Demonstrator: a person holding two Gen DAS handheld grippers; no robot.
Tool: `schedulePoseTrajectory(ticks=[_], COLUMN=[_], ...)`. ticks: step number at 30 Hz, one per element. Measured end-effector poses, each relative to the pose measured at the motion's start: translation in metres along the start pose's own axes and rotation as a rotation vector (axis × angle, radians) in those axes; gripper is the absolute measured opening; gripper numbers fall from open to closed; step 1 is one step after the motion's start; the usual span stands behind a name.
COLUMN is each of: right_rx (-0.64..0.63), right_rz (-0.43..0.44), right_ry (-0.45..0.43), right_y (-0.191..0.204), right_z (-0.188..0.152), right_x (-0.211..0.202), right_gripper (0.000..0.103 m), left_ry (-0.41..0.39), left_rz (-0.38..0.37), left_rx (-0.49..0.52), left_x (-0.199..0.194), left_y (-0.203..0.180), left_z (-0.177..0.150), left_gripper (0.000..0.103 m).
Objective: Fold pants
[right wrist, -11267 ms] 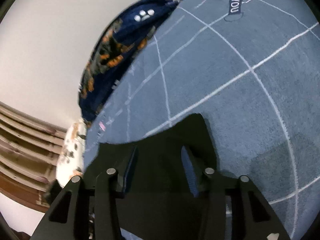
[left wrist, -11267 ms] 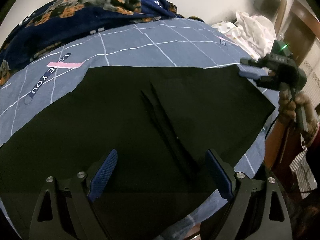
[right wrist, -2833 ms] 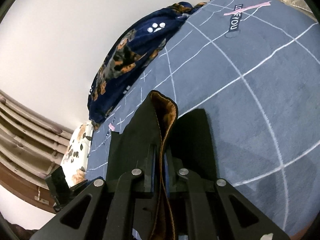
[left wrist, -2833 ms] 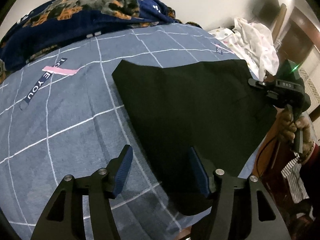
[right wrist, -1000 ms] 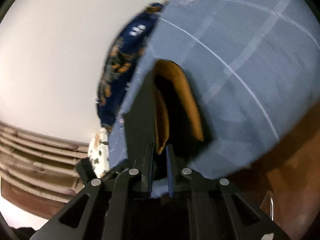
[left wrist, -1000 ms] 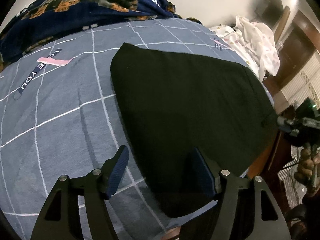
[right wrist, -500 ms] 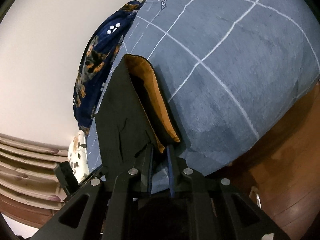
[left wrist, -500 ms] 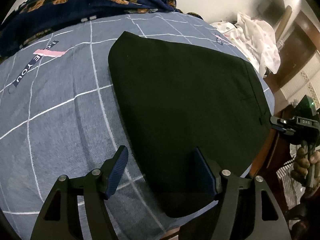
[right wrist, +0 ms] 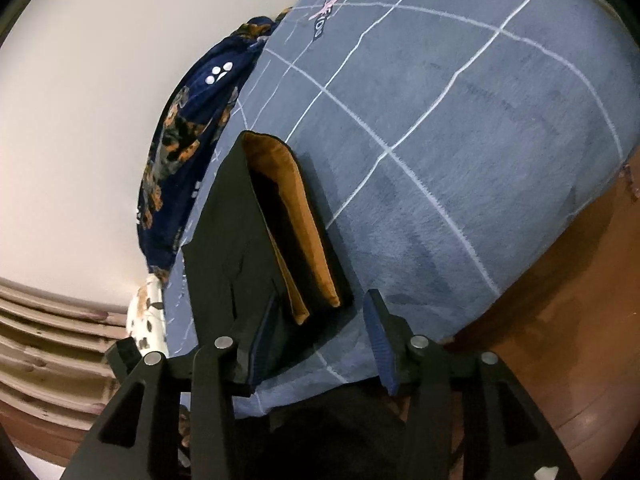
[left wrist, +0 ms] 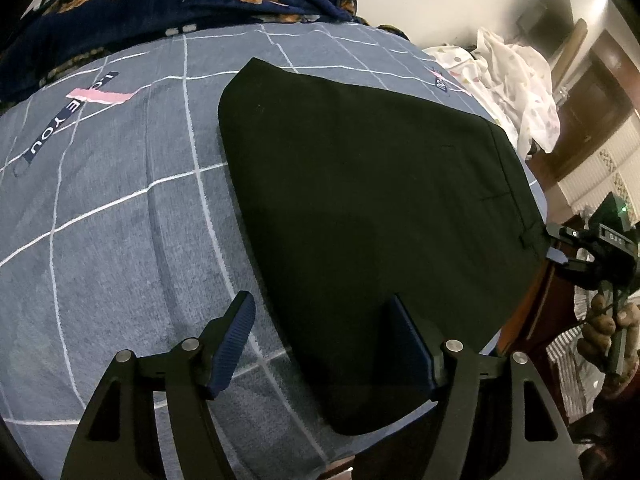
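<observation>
Pants (left wrist: 372, 204) lie folded flat on the bed (left wrist: 120, 216), a black slab near the bed's edge, waistband end toward the right gripper (left wrist: 560, 254). From the right wrist view you can see the stacked layers edge-on, with an orange-brown lining (right wrist: 296, 220) showing between the black ones.

Left gripper (left wrist: 320, 344) hovers over the near end of the pants, jaws wide apart, nothing between them; one blue pad (left wrist: 236, 340) sits over the sheet, the other over the black cloth. Right gripper's jaws are spread too in its own view (right wrist: 320, 344), straddling the corner of the pants without pinching it. In the left view it sits just off the waistband corner, held by a hand (left wrist: 608, 328).

No containers anywhere, just cloth on cloth. The bed has a blue-grey sheet with a white grid and a pink strip with lettering (left wrist: 100, 96). A navy blanket (left wrist: 140, 4) with an orange-and-black print is bunched along the far side against a plain pale wall (right wrist: 80, 80). White spotted fabric (left wrist: 516, 80) is heaped past the far corner, next to dark wood furniture (left wrist: 588, 108). Reddish-brown floor (right wrist: 580, 320) shows below the bed edge.
</observation>
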State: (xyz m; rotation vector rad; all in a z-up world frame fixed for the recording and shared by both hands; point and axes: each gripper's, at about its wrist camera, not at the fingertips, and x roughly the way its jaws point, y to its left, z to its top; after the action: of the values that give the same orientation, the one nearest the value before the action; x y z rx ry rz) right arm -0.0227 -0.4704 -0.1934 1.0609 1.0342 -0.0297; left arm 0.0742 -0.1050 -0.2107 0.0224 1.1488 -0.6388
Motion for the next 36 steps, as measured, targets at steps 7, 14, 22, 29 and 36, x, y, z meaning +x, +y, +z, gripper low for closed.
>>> schedulePoseTrajectory(ticks=[7,14,22,29,36], right_rx=[-0.106,-0.125,0.020,0.011,0.017], right_rz=[-0.031,0.228,0.145,0.149,0.108], right_ry=[0.017,0.003,0.029,0.038,0.044], right_y=[0.021,0.062,-0.004,-0.004,-0.009], right_z=[0.002,0.012,0.016,0.014,0.012], right_x=[0.013,0.002,0.030,0.027,0.031], right_gripper=[0.022,0.016,0.014,0.014,0.014], left_ry=[0.004,-0.002,0.004,0.000,-0.013], left_rz=[0.002,0.016,0.012,0.010,0.001], left_rx=[-0.008,-0.032,-0.050,-0.045,-0.063], left_x=[-0.002,-0.004,-0.001,0.001,0.001], left_y=[0.002,0.008,0.013,0.013,0.019], left_z=[-0.003,0.000,0.001,0.004,0.003], left_gripper=[0.071,0.071,0.071,0.073,0.073])
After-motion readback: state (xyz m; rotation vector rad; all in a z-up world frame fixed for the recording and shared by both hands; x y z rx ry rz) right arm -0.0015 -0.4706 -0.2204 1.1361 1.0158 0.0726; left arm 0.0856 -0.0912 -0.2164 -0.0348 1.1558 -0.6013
